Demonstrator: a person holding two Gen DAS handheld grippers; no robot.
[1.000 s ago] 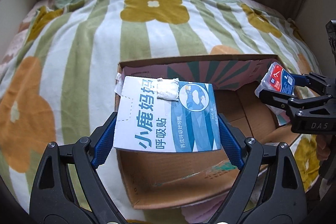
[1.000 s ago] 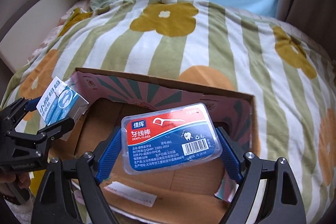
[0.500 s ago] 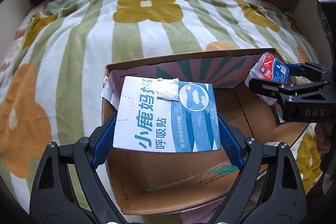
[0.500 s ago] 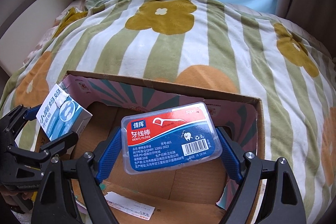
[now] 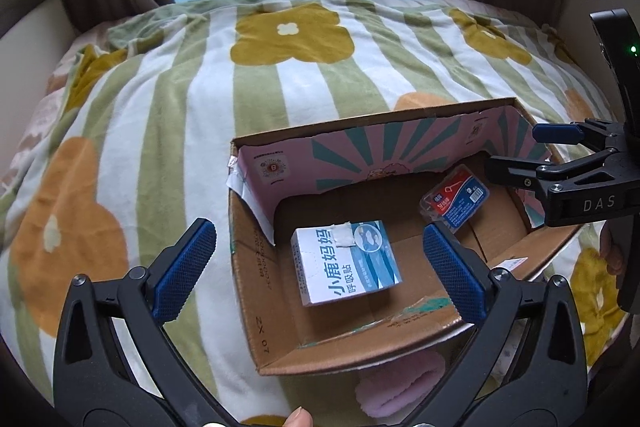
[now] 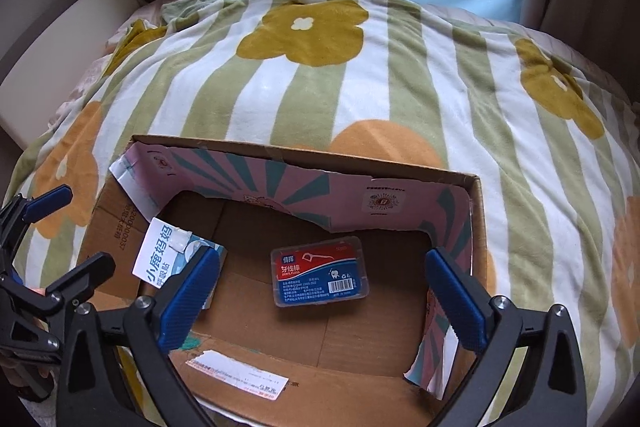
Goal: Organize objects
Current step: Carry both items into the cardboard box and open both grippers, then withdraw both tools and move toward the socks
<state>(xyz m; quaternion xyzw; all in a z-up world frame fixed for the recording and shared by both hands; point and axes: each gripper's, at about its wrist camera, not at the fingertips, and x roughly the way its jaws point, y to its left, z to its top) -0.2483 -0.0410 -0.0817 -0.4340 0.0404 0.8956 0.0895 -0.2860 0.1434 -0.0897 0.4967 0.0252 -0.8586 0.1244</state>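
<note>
Both items have left the grippers since half a second ago: the white-and-blue paper carton (image 5: pixel 346 263) that sat clamped in the left gripper (image 5: pixel 318 269) now lies flat on the floor of the cardboard box (image 5: pixel 256 291), and the clear dental floss case (image 6: pixel 318 275) that the right gripper (image 6: pixel 322 297) carried lies label-up on the same floor, well apart from the carton toward the right wall.

The carton looks light and thin-walled, likely to dent under a hard squeeze; its two long sides are the natural place to take it. The floss case seems stiff, smooth plastic, light and a little slippery, best pinched across its short width.

Both pairs of jaws stand spread wide, released and touching nothing. In the right wrist view, the left blue pad (image 6: pixel 188 297) overlaps the carton's corner only by line of sight. The box rests on a striped floral blanket (image 6: pixel 360 83).
</note>
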